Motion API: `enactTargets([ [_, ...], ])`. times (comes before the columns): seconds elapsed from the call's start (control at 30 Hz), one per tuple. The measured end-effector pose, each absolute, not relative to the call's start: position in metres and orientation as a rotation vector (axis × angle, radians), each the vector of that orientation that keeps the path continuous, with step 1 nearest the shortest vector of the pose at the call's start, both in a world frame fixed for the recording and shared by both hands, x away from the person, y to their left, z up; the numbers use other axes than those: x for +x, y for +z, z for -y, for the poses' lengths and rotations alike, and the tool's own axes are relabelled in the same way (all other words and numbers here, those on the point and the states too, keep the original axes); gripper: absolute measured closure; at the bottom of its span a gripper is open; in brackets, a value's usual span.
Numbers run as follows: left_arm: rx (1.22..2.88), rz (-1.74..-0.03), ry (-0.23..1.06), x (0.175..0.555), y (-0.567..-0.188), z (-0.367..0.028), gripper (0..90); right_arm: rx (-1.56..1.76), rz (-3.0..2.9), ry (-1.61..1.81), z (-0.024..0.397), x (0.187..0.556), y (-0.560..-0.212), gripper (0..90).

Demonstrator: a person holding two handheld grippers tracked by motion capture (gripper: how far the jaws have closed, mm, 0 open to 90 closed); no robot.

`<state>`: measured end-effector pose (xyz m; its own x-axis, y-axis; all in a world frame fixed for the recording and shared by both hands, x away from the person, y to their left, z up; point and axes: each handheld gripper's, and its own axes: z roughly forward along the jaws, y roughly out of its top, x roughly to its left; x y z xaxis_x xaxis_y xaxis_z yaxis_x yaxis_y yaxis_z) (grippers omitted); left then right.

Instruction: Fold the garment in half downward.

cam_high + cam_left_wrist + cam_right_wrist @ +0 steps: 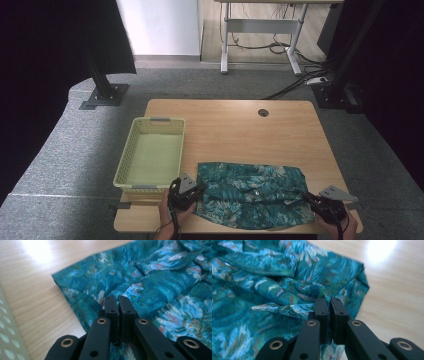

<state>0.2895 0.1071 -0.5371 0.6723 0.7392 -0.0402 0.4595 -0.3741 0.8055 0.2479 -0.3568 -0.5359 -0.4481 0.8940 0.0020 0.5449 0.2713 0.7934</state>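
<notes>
**Trainee:** Where is the cloth, and how do you hold it?

**Operator:** The teal patterned cloth [250, 192] lies folded on the near half of the table [235, 125], its long side running left to right. I hold one end with each tool. My left gripper [192, 192] is at the cloth's left end, just in front of the basket [152, 152]. My right gripper [312, 202] is at the right end, close to the table's near right corner.

**Trainee:** What is the state of the jaws?

**Operator:** In the left gripper view, the left gripper [117, 300] has its jaws pressed almost together, pinching a raised ridge of fabric. In the right gripper view, the right gripper [329, 301] does the same: a bunched fold rises between its tips, with only a thin gap left.

**Trainee:** Why grip both ends?

**Operator:** Fabric is limp. A single grip point lets the rest sag and unfold. Two grips at opposite ends keep the fold lines under control, so the bundle behaves as one piece.

**Trainee:** Why is the basket placed there?

**Operator:** It stands open, with nothing in it, beside the cloth's left end. I judge it to be the destination: a short sideways transfer, with little chance of the folds slipping.
</notes>
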Motion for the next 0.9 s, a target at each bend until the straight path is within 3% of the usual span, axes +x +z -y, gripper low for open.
enactTargets([
  [0.9,2.081,-0.976,0.442,0.300,-0.548,-0.096,85.9,1.337,-2.149,1.026,0.357,0.262,-0.554,81.2],
])
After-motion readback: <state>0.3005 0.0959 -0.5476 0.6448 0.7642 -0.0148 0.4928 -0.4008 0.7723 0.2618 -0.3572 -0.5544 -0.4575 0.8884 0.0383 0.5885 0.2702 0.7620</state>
